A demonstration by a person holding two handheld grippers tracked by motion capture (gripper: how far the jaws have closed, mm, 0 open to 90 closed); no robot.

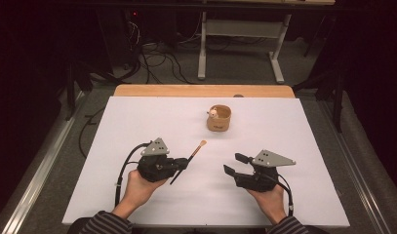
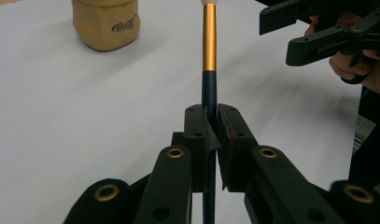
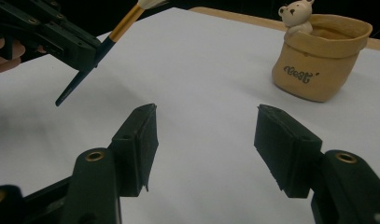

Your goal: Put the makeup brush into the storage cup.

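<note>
A slim brush (image 1: 188,160) with a dark handle, gold ferrule and pale tip is held in my left gripper (image 1: 182,164), which is shut on its handle. Seen in the left gripper view, the brush (image 2: 209,65) rises straight out between the closed pads (image 2: 197,140). My right gripper (image 1: 235,165) stands open to the right of it, with nothing between its jaws (image 3: 204,140). A tan pot (image 1: 219,118) with a small bear figure on its rim sits farther back on the white table (image 1: 137,122). From the right gripper view the pot (image 3: 318,65) is ahead to the right.
A wooden strip (image 1: 203,90) edges the table's far side. Beyond it, a white desk frame (image 1: 240,44) and cables lie on the dark floor. Metal rails (image 1: 40,161) run along both sides of the table.
</note>
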